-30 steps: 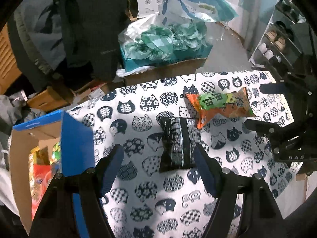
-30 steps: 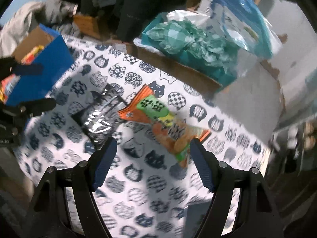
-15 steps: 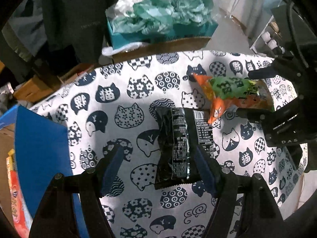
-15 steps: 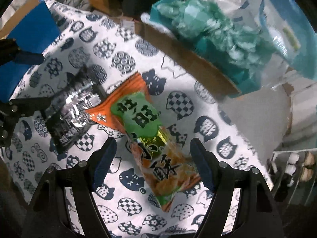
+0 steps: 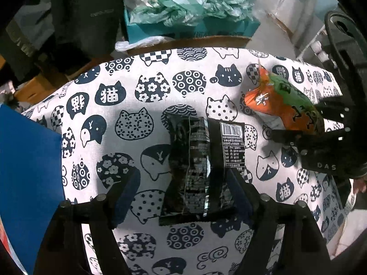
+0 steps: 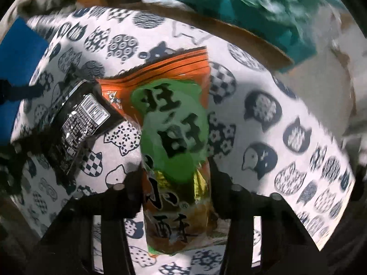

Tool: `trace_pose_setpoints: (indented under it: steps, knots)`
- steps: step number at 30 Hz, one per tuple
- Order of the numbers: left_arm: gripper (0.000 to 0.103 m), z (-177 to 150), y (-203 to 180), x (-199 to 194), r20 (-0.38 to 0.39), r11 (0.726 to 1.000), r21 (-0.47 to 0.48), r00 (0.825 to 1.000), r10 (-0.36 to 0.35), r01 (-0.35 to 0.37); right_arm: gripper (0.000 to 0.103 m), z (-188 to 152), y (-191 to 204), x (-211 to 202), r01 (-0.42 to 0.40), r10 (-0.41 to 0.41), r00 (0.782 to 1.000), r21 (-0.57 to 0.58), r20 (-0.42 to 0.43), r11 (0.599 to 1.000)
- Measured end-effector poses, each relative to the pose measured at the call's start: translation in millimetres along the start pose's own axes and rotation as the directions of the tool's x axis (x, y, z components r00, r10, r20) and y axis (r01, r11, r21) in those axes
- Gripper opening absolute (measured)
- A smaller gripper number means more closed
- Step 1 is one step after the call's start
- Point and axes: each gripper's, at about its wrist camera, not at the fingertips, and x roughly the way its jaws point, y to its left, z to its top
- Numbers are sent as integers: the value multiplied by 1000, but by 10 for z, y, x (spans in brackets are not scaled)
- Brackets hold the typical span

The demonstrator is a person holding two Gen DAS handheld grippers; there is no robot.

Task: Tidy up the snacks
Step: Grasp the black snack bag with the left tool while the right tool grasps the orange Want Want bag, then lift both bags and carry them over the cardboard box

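A black snack packet (image 5: 199,167) lies flat on the cat-print tablecloth (image 5: 149,91). My left gripper (image 5: 183,194) is open, its fingers either side of the packet's near end. An orange and green snack bag (image 6: 174,137) lies to the right of the black packet (image 6: 78,123). My right gripper (image 6: 175,183) has closed on the orange and green bag's lower part and holds it. In the left wrist view the right gripper (image 5: 296,123) grips that bag (image 5: 282,103), whose far end is lifted.
A blue box (image 5: 27,174) stands at the table's left edge. Behind the table a teal box with green plastic bags (image 5: 192,6) sits on a cardboard box (image 5: 188,42). Dark clothing (image 5: 75,16) hangs at the back left.
Both grippers moved down and forward onto the snacks. My right gripper closed on the orange and green bag. My left gripper now straddles the black packet.
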Motion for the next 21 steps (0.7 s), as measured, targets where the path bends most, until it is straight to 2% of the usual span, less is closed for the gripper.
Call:
trace_pose_setpoints:
  steps: [3,10,15,18,20,21]
  knots:
    - [81,-40,-74,23,0,1000,1,1000,3,-3,35,-70,-110,-43,-23,22,1000,75,14,997]
    - [81,-26,-202,122,-23,1000,-7,1000,2,-2,34,-264,-242,-179,-25,15,998,155,64,988]
    - [81,32,-212,278,-56,1000,-26,998,8,-9,34,-466,-200,-296,-26,13,996,152,85,988]
    - [82,-8,-281,277,-35,999,12,999,39,-38,34,-528,-108,-339,-28,15,996,142,92,989]
    - [69,-30,-305,267,-25,998,32,998,52,-51,34,-569,-94,-379,-28,14,995,141,99,990]
    - [68,-48,-306,248,-19,998,33,998,55,-55,34,-559,-76,-397,-30,15,995,141,104,990]
